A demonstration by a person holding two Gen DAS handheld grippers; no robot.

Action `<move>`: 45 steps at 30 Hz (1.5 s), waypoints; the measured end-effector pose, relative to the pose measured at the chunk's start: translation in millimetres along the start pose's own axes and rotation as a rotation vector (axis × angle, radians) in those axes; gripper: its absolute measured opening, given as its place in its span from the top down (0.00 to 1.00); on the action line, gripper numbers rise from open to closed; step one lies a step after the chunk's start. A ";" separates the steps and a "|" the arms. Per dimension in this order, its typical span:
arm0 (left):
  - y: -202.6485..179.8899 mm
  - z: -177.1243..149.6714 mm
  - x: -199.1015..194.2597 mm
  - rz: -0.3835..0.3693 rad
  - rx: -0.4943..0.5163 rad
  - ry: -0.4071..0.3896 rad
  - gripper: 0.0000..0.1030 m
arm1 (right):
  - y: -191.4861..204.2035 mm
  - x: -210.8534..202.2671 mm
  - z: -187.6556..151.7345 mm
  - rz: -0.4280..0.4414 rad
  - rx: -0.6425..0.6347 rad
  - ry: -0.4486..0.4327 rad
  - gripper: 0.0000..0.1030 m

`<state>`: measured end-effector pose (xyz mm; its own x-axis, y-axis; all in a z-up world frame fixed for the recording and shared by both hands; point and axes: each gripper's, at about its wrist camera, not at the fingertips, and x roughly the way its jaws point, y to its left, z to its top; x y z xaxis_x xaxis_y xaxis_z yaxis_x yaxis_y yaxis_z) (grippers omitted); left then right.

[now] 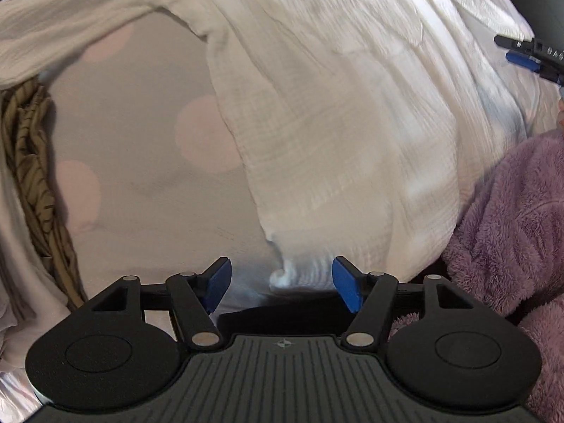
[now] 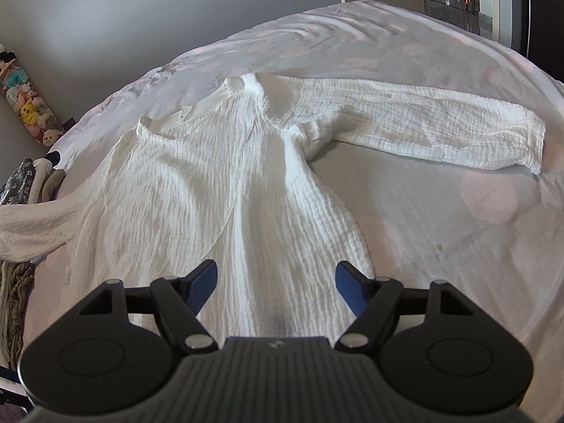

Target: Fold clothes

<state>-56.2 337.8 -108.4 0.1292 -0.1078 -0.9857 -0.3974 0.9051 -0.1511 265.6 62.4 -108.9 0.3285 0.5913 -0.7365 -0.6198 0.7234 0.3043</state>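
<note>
Fingers [image 1: 347,283] wide over white garment [image 2: 218,183] — far sleeve [image 2: 440,130] only in right view.

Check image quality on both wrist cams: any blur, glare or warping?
Left wrist: the white shirt is smeared by motion blur toward the top, with its near hem blown out bluish white; the left gripper stays sharp. Right wrist: crisp, evenly lit, soft shadows in the shirt's folds, no glare; fisheye bends the bed edge into an arc.
</note>
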 end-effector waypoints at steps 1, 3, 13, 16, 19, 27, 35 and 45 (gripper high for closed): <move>-0.5 1.3 2.9 -0.002 0.002 0.017 0.46 | -0.7 -0.8 0.2 0.007 0.007 0.004 0.26; -5.8 0.6 7.8 -0.013 0.003 0.044 0.57 | -7.0 -1.3 5.1 0.041 0.039 0.041 0.26; -12.6 -11.5 1.9 0.016 0.042 -0.011 0.91 | -53.4 -12.8 22.8 0.002 -0.195 0.379 0.41; -13.3 -8.5 1.5 0.022 0.051 -0.024 0.91 | -74.6 -1.4 10.0 0.050 -0.156 0.471 0.50; -13.4 -4.9 2.8 0.029 0.056 -0.019 0.92 | -87.2 13.5 0.5 0.119 -0.110 0.572 0.50; -6.6 -7.4 -8.6 0.017 0.008 -0.106 0.96 | -56.0 31.0 -3.9 0.160 -0.278 0.692 0.95; 35.8 4.3 -49.8 0.003 -0.165 -0.273 0.96 | -62.8 1.7 51.6 0.167 -0.145 0.415 0.95; 97.5 51.2 -17.6 -0.019 -0.409 -0.360 0.96 | -72.6 34.2 91.3 0.061 0.043 0.219 0.88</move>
<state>-50.7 449.1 -102.0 0.4147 0.0900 -0.9055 -0.7035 0.6629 -0.2562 386.9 62.7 -101.1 0.1256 0.5461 -0.8283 -0.6015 0.7058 0.3742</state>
